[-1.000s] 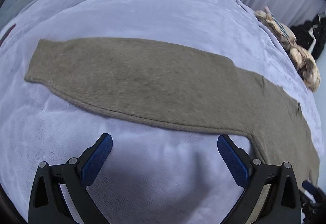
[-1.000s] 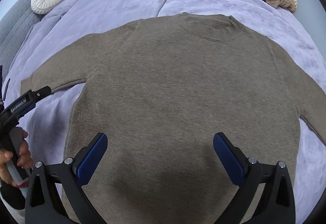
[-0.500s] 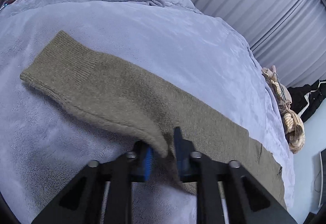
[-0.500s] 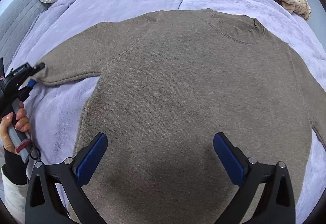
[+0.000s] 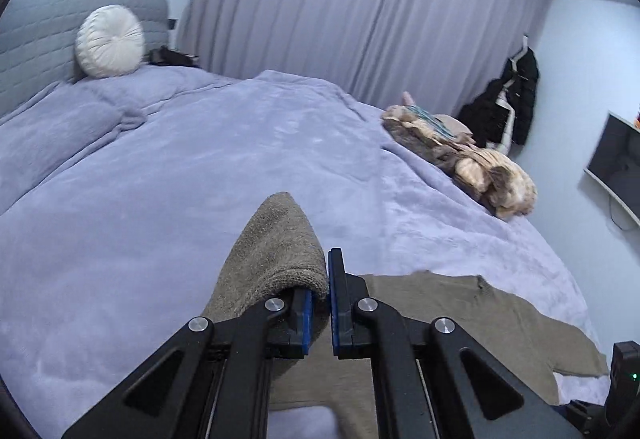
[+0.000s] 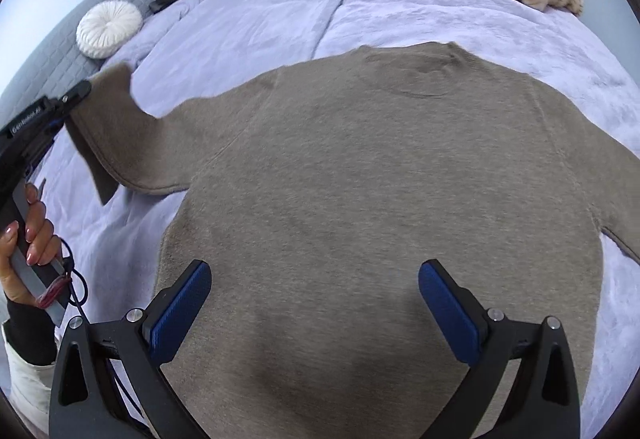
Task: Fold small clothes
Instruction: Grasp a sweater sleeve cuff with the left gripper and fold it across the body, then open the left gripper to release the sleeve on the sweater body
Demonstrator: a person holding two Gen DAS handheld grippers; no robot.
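Our left gripper (image 5: 319, 303) has its blue pads pressed together on the sleeve (image 5: 276, 243) of the brown sweater (image 6: 380, 199), pinching the knit near the cuff; the cloth bunches up over the left pad and rises to a soft peak ahead of the fingertips. From the right wrist view we see that sleeve raised off the lavender blanket (image 6: 260, 7), with its end hanging down beside the left gripper and the person's left hand (image 6: 28, 239) wrapped around the handle. Our right gripper (image 6: 314, 307) hangs over the lower body of the sweater with its pads spread wide and nothing between them. The sweater lies flat, collar away from us, in the middle of the bed, its other sleeve running off to the right. Farther out, a round white cushion (image 5: 110, 41) leans on the grey headboard (image 5: 36, 35), a heap of fluffy clothes (image 5: 460, 155) sits at the far edge, and pale curtains (image 5: 360, 11) hang behind.
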